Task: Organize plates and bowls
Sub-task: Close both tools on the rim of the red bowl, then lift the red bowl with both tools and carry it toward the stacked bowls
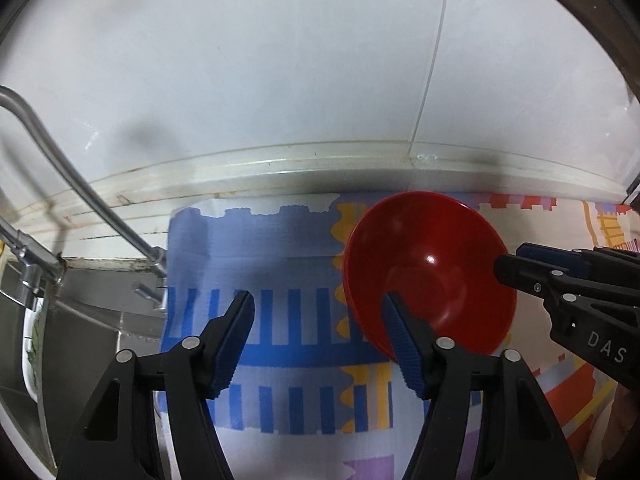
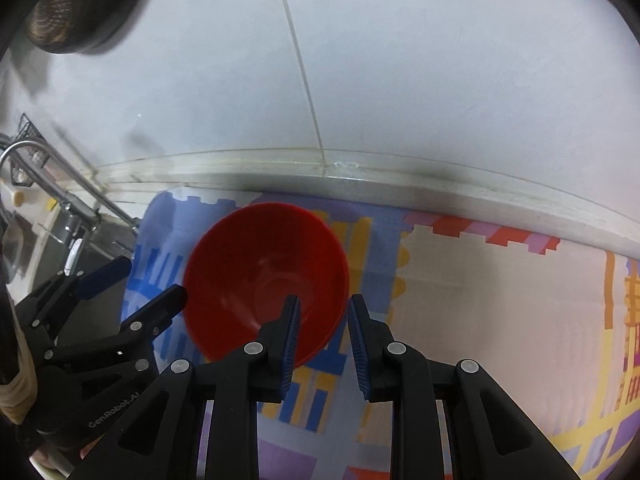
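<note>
Flanking red bowl [image 1: 430,264]: sink [image 1: 80,320], tiled wall [image 1: 280,80].

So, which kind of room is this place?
Probably a kitchen counter: a metal faucet over a steel sink, a white tiled wall, and a red bowl on a patterned cloth.

A plain red bowl [image 1: 430,264] sits on a cloth [image 1: 280,312] patterned in blue, yellow and purple.
</note>
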Demonstrator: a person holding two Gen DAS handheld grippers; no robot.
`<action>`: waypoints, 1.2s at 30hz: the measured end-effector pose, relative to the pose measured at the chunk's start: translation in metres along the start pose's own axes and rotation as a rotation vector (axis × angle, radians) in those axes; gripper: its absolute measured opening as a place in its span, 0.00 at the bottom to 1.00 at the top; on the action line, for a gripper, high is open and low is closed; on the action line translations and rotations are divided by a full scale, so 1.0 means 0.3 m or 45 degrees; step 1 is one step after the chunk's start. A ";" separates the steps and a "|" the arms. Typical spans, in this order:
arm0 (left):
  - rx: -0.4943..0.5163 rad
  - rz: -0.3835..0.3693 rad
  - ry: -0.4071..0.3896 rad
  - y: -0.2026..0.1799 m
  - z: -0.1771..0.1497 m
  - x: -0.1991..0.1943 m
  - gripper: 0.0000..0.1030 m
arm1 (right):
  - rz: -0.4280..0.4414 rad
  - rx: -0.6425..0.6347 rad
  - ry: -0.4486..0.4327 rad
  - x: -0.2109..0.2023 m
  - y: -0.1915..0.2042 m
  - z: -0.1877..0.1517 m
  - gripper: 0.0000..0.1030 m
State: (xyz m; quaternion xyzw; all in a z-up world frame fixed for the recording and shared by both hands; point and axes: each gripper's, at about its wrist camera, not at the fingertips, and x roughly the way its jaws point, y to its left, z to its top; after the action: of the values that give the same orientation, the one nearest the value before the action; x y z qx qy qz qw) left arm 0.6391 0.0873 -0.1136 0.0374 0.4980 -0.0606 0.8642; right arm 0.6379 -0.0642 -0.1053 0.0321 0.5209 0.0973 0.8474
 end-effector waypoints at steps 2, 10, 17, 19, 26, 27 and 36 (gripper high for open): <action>-0.005 -0.009 0.014 -0.004 0.005 0.019 0.59 | 0.002 0.004 0.012 0.018 -0.006 0.007 0.25; -0.004 -0.029 0.067 -0.016 0.017 0.087 0.45 | -0.006 0.036 0.062 0.071 -0.019 0.011 0.24; -0.026 -0.105 0.079 -0.021 0.028 0.098 0.22 | -0.012 0.060 0.096 0.098 -0.022 0.008 0.14; -0.014 -0.103 0.078 -0.032 0.031 0.096 0.16 | -0.005 0.060 0.101 0.100 -0.019 0.006 0.13; -0.027 -0.089 0.085 -0.042 0.031 0.082 0.14 | -0.004 0.066 0.103 0.096 -0.016 0.007 0.12; -0.031 -0.093 0.083 -0.040 0.031 0.076 0.14 | -0.004 0.068 0.105 0.093 -0.015 0.006 0.12; -0.058 -0.127 0.029 -0.040 0.003 -0.040 0.14 | -0.002 0.076 0.085 0.013 -0.015 -0.017 0.12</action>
State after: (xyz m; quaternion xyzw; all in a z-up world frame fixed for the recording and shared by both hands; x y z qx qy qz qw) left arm 0.6322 0.0762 -0.1028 -0.0065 0.5101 -0.0917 0.8552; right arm 0.6357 -0.0680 -0.1116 0.0536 0.5515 0.0823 0.8284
